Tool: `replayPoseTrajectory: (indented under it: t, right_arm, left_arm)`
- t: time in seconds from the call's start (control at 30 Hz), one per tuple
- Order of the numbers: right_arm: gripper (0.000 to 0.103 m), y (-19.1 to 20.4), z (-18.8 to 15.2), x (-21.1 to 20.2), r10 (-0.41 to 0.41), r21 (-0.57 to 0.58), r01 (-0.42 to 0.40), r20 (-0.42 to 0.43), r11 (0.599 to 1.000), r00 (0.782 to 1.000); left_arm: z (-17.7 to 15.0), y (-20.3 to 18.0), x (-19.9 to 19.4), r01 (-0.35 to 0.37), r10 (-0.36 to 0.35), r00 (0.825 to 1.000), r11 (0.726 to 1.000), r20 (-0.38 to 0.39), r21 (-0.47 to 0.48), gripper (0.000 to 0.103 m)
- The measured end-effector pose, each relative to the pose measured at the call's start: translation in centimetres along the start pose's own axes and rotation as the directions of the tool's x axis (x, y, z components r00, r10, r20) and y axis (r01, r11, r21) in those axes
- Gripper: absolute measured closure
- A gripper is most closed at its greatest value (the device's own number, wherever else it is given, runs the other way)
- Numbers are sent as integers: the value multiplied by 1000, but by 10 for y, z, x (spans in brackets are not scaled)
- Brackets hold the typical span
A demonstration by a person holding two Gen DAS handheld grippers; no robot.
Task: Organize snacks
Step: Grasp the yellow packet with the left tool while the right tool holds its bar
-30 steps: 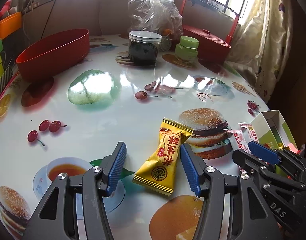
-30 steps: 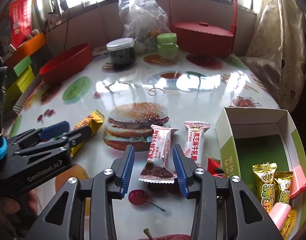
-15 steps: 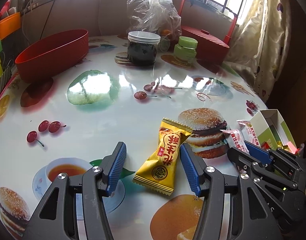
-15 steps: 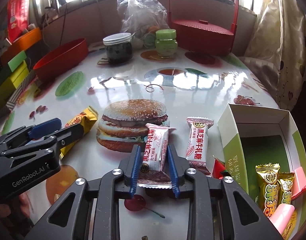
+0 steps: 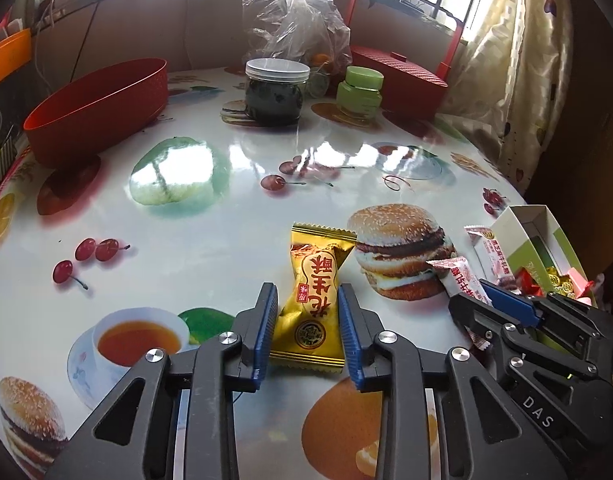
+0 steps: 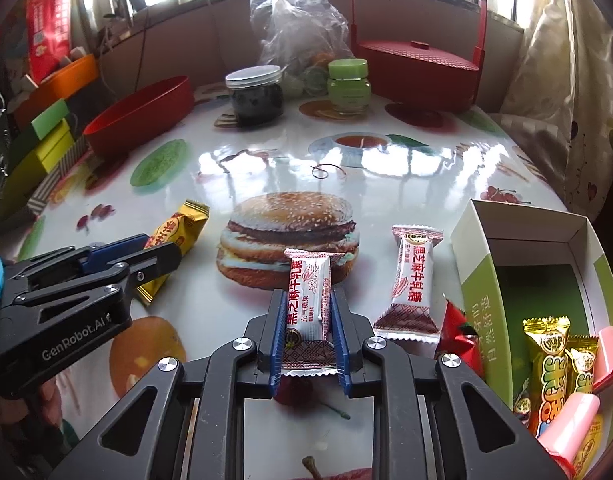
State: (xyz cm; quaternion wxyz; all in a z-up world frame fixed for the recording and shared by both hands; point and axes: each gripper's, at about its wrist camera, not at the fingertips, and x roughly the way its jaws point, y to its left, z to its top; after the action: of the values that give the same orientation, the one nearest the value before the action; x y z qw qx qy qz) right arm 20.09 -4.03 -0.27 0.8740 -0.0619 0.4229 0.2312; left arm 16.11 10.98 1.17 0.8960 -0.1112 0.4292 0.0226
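Observation:
A yellow snack packet lies on the printed table; my left gripper has closed its blue pads against both its sides. It also shows in the right wrist view. My right gripper is shut on a white and red sesame candy bar. A second such bar lies just right of it. A green and white box at the right holds several wrapped snacks. A red wrapped candy lies by the box's near wall.
A red oval basket stands at the back left. A dark jar, a green jar, a plastic bag and a red lidded basket stand at the back. Coloured boxes line the left edge.
My left gripper's jaws have closed in from wide open onto the yellow packet. My right gripper has closed onto the sesame bar.

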Motion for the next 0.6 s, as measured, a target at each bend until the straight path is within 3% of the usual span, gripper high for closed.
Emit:
replayPoseTrajectory:
  t: [0.6]
  right_arm:
    - [84, -1, -16, -21, 40, 37, -41, 23, 998, 999]
  left_arm:
    - [-23, -2, -20, 26, -26, 1000, 1000, -3, -17, 73]
